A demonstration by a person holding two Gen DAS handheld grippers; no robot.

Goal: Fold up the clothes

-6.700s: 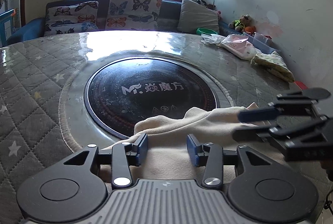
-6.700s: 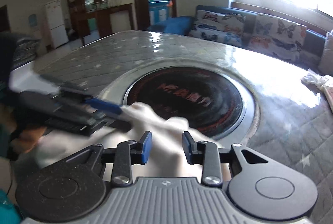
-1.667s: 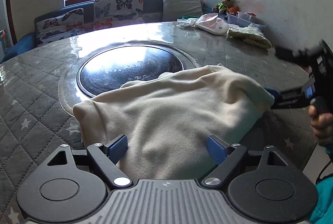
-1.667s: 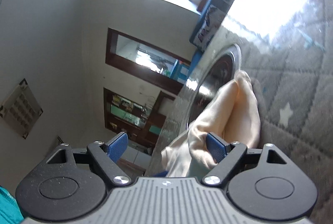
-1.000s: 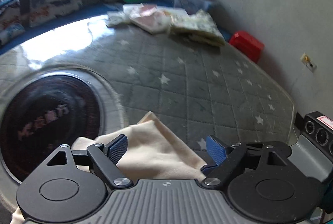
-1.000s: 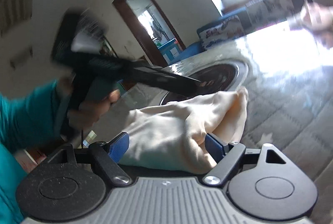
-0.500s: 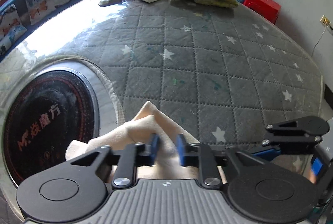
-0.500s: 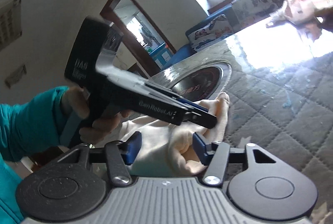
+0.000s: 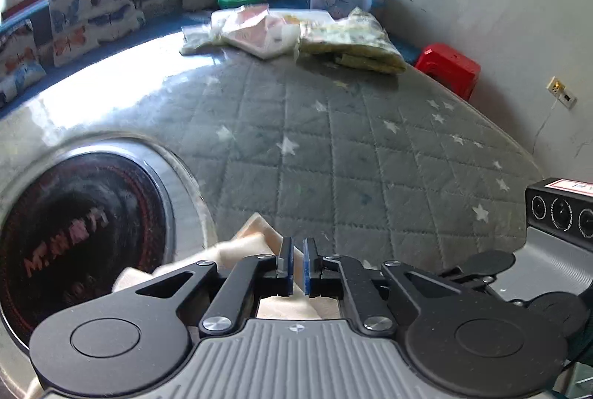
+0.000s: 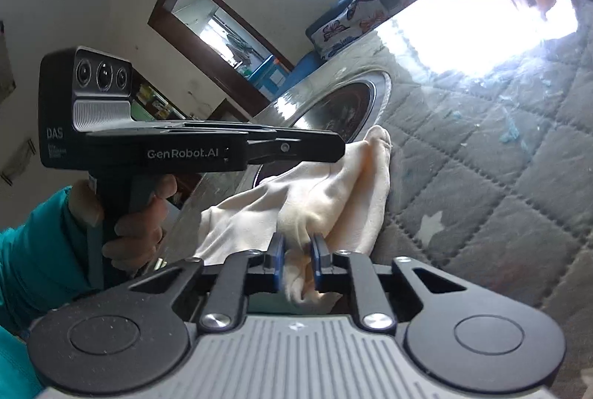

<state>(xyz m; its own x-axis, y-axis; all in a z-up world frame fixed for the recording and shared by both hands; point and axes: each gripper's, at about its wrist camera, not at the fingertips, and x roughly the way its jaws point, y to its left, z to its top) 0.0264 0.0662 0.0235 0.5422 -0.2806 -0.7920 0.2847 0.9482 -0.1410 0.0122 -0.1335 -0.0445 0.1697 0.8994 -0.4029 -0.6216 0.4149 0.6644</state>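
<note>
A cream garment (image 10: 333, 191) lies bunched on the grey quilted table cover (image 9: 370, 158), beside the round black hotplate (image 9: 74, 232). My left gripper (image 9: 294, 250) points steeply down, and its jaws are closing to a narrow slit on a fold of the garment (image 9: 252, 243). In the right wrist view the left gripper (image 10: 339, 149) shows side-on above the cloth, held by a hand (image 10: 137, 224) in a teal sleeve. The jaws of my right gripper (image 10: 297, 250) are closing, with a bunched edge of the garment squeezed between the blue pads (image 10: 276, 258).
Folded yellow-patterned clothes (image 9: 348, 39) and pale bags (image 9: 259, 28) sit at the table's far side. A red stool (image 9: 446, 69) stands by the wall, and a sofa with butterfly cushions (image 9: 92, 9) is under the window. The right gripper's camera housing (image 9: 556, 210) is close at the right.
Both grippers went from wide open to closed on the cream garment. The left one closed first; the right one rolled as it pinched the cloth's near edge.
</note>
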